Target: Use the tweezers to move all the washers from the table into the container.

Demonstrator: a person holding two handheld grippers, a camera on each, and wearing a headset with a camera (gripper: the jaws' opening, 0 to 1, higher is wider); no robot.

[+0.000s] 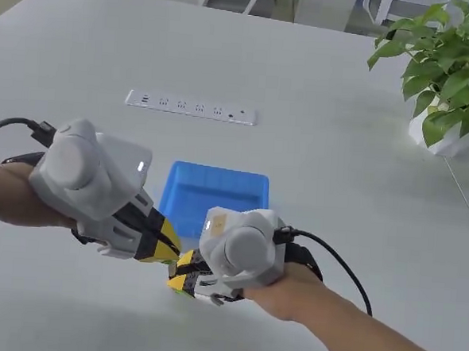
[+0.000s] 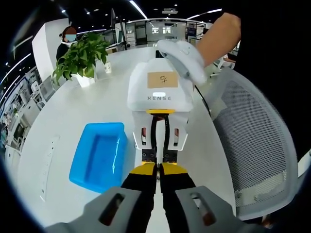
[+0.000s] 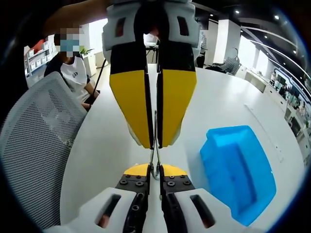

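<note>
Just in front of the blue container my two grippers meet tip to tip above the white table. Thin metal tweezers run between both pairs of yellow jaws. My left gripper comes from the left and is shut on the tweezers; in the right gripper view it hangs down from the top. My right gripper is shut on the tweezers' other end. In the left gripper view my left gripper faces the right gripper. The container looks empty. I see no washers.
A white power strip lies beyond the container. A potted plant stands at the table's far right. A grey mesh chair is at the near edge, and a person sits behind it.
</note>
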